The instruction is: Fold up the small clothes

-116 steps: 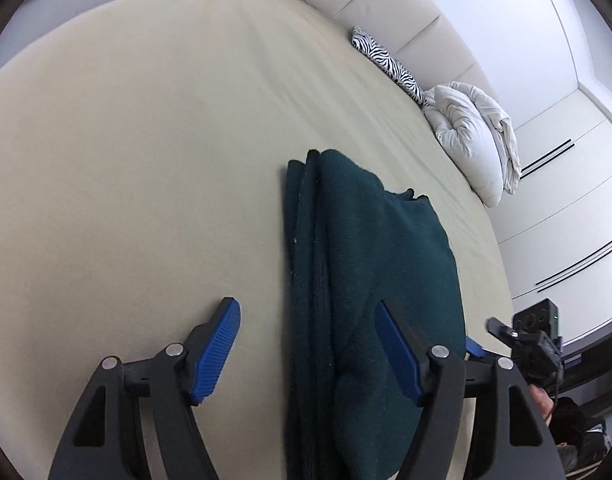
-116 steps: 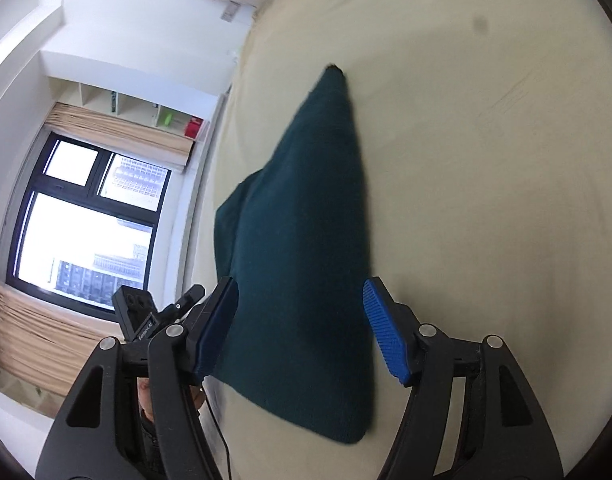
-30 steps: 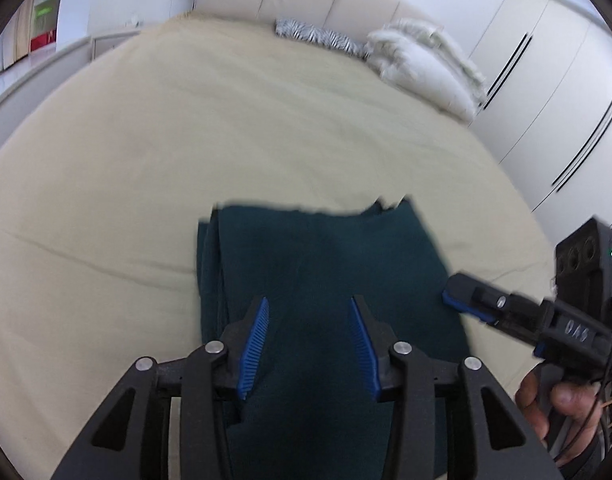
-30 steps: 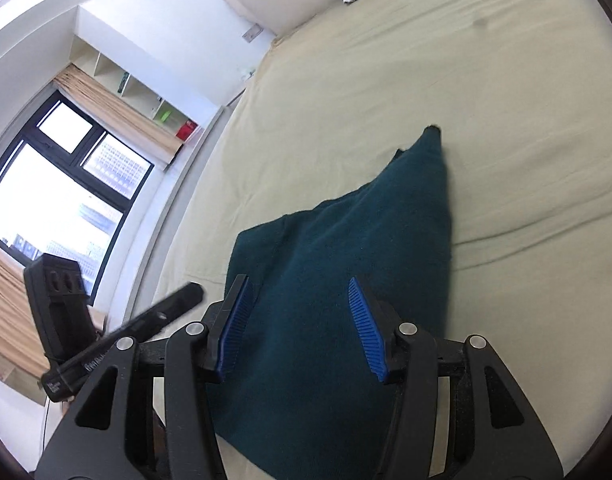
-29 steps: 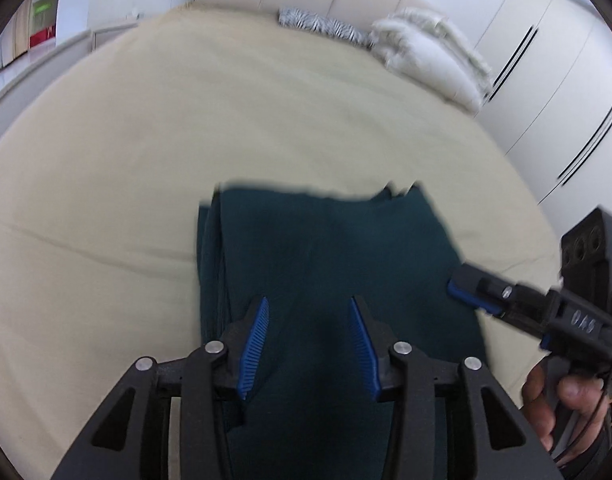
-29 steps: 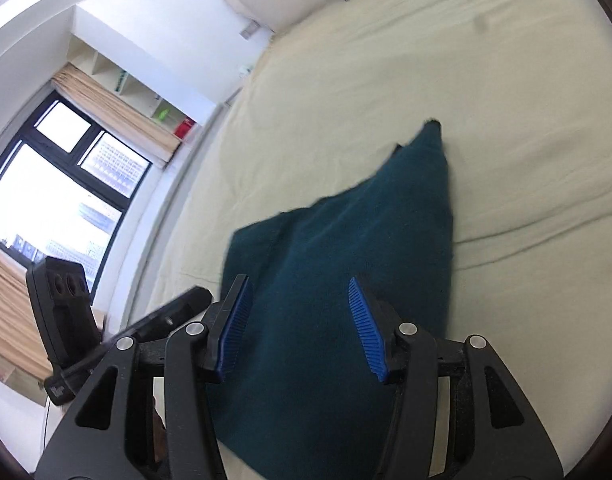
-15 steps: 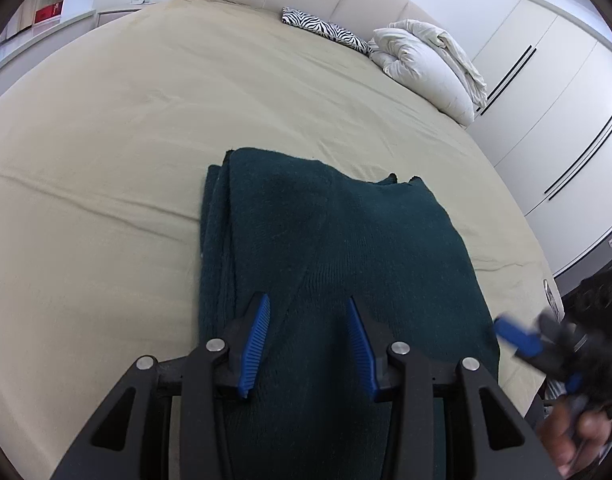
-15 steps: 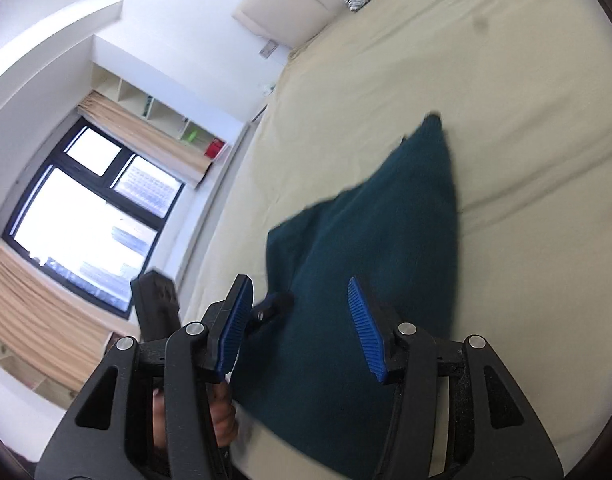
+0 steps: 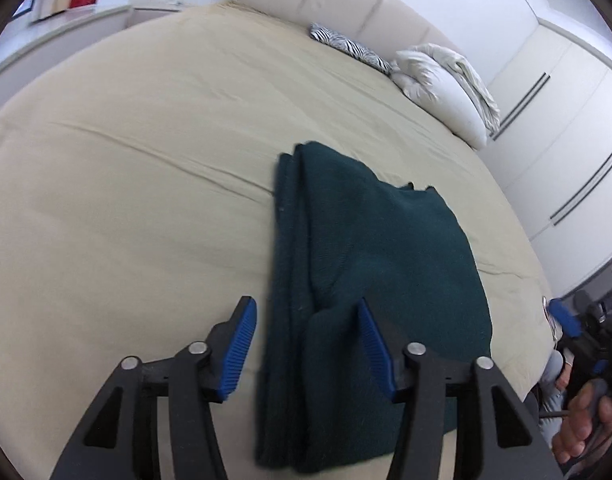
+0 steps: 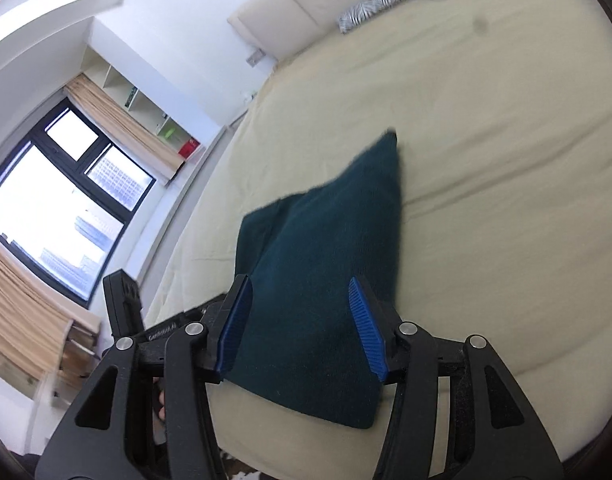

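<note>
A dark green knitted garment (image 9: 366,280) lies folded in several layers on the beige bed (image 9: 146,168), near its front edge. It also shows in the right wrist view (image 10: 326,280). My left gripper (image 9: 306,344) is open and empty, its blue pads astride the garment's left folded edge, just above it. My right gripper (image 10: 302,328) is open and empty over the garment's near end. The right gripper also shows at the right edge of the left wrist view (image 9: 578,320), in a hand.
A zebra-print cushion (image 9: 346,46) and a white duvet (image 9: 446,88) lie at the padded headboard. White wardrobes (image 9: 566,140) stand to the right. A window (image 10: 54,208) and wall shelves (image 10: 146,108) are on the left side.
Both grippers have opened wider and drawn back from the garment. The left view has shifted left, so the garment now sits to the right. The garment itself lies still.
</note>
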A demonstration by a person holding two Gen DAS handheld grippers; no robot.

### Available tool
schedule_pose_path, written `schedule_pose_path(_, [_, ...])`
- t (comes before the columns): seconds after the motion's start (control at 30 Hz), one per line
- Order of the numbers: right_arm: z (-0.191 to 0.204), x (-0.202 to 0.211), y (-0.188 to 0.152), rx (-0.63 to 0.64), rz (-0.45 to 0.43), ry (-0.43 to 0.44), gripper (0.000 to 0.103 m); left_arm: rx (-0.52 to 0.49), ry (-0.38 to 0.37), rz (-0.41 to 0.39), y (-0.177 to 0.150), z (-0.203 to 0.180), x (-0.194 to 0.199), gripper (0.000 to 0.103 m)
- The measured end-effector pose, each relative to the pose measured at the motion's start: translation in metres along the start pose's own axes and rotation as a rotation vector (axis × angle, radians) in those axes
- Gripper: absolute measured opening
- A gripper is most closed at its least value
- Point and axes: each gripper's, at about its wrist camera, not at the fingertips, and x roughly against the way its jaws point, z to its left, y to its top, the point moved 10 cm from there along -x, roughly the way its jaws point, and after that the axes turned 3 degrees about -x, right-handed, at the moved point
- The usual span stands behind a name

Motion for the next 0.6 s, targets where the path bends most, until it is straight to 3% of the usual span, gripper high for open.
schedule_pose_path(0.13, [0.047,0.053,0.029,0.198,-0.217,-0.075,0.053,-0.042,0.048,-0.118,0.009,-0.004,0.047,0.064])
schedule_pose_path(0.17, [0.059,0.067,0.036,0.242,-0.283,-0.089,0.063,-0.062,0.061,-0.150,0.013,-0.008,0.058,0.072])
schedule_pose_path(0.2, [0.074,0.086,0.043,0.290,-0.367,-0.096,0.083,-0.090,0.080,-0.198,0.019,-0.013,0.073,0.080])
schedule_pose_path(0.23, [0.088,0.103,0.048,0.332,-0.453,-0.100,0.096,-0.118,0.103,-0.240,0.024,-0.018,0.086,0.084])
schedule_pose_path(0.27, [0.097,0.116,0.052,0.360,-0.524,-0.108,0.103,-0.150,0.127,-0.282,0.029,-0.024,0.099,0.093])
schedule_pose_path(0.3, [0.107,0.129,0.055,0.397,-0.589,-0.126,0.103,-0.193,0.160,-0.339,0.036,-0.032,0.115,0.103])
schedule_pose_path(0.33, [0.116,0.138,0.057,0.432,-0.623,-0.141,0.103,-0.223,0.185,-0.382,0.040,-0.038,0.128,0.103])
schedule_pose_path(0.4, [0.129,0.143,0.058,0.466,-0.589,-0.132,0.103,-0.284,0.248,-0.481,0.051,-0.053,0.157,0.103])
schedule_pose_path(0.47, [0.135,0.142,0.056,0.444,-0.513,-0.062,0.103,-0.317,0.288,-0.544,0.061,-0.067,0.179,0.103])
schedule_pose_path(0.6, [0.130,0.150,0.060,0.392,-0.506,-0.058,0.103,-0.344,0.359,-0.640,0.074,-0.087,0.214,0.103])
